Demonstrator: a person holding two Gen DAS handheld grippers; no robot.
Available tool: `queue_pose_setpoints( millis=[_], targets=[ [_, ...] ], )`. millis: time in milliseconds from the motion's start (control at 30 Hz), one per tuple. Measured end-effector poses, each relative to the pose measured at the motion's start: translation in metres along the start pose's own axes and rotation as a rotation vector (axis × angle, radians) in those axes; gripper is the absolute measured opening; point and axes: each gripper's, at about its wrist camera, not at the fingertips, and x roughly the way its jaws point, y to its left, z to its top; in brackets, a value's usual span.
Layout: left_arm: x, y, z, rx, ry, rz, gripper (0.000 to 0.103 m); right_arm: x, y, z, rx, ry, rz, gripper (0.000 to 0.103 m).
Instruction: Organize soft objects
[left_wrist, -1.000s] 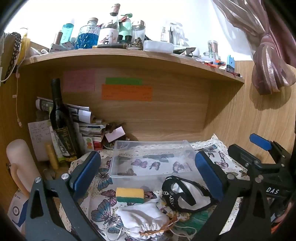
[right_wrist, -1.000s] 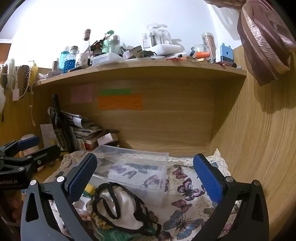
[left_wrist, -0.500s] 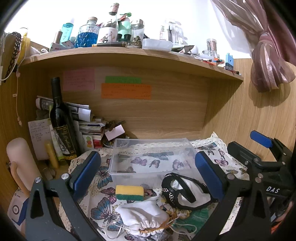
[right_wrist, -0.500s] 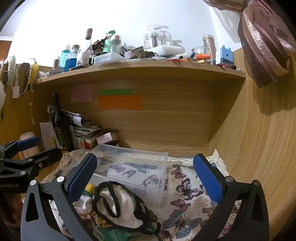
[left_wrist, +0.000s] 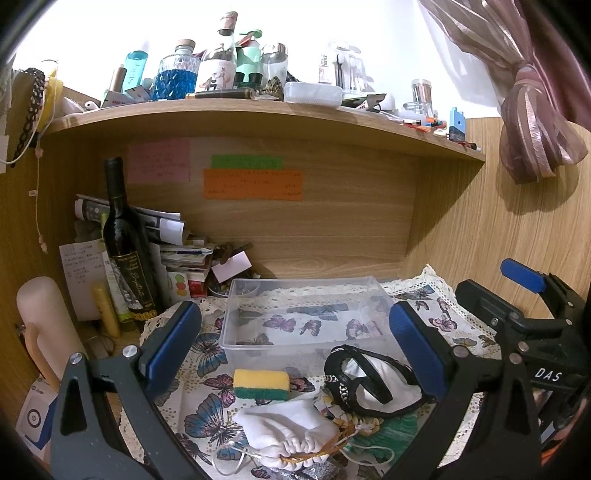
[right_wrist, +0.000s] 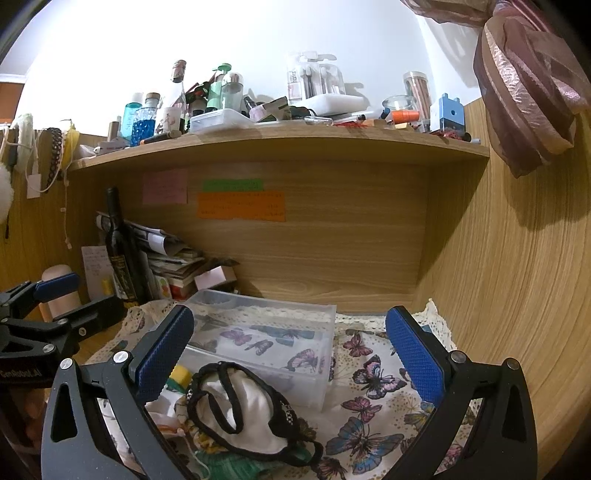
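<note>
Nearest, both the left gripper (left_wrist: 295, 347) and the right gripper (right_wrist: 288, 350) stand wide, holding nothing. The drawstring pouch (left_wrist: 284, 430), the sponge (left_wrist: 261, 384) and the black-trimmed cloth (right_wrist: 240, 410), perhaps underwear, lie before the clear box (left_wrist: 306, 314), which looks empty. Nothing is gathered yet, I judge; next, close on one.

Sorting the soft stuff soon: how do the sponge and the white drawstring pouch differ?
The sponge is a firm-edged block, yellow over green; the white drawstring pouch is plain, crumpled, gathered at its mouth. The sponge lies nearer the clear bin; the pouch nearer the camera. Both rest on the butterfly cloth, outside the bin.
</note>
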Motion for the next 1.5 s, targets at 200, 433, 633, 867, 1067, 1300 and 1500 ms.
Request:
queue_pose_setpoints(
  millis=[200,433,633,867,1067,1300,1500],
  targets=[
    [-0.0012,0.0004,0.0004,-0.002,-0.004,-0.001,0.103,-0.0009,0.0012,0.0003,-0.001,-0.003,-0.001,0.103],
    [-0.0032,0.0002,0.0016,0.0,-0.012,-0.002,0.103,-0.0026,0.0025,0.0009,-0.002,-0.008,0.0,0.103],
    [-0.0033,0.0005,0.0016,0.001,-0.012,-0.005,0.103,-0.0042,0.0026,0.0013,0.0,-0.011,0.002,0.103],
    [-0.0021,-0.0016,0.0011,0.002,-0.015,-0.007,0.103,-0.004,0.0032,0.0013,0.003,-0.014,0.002,0.103],
    [0.0006,-0.0027,-0.0005,0.003,-0.012,-0.01,0.103,-0.0036,0.0031,0.001,0.003,-0.012,0.003,0.103],
    [0.0018,-0.0016,-0.0015,0.001,-0.008,-0.015,0.103,-0.0029,0.0029,0.0011,0.008,-0.011,0.005,0.103],
    [0.0022,-0.002,-0.0027,0.006,-0.007,-0.02,0.103,-0.0001,0.003,-0.0013,0.006,-0.005,0.003,0.103]
  ],
)
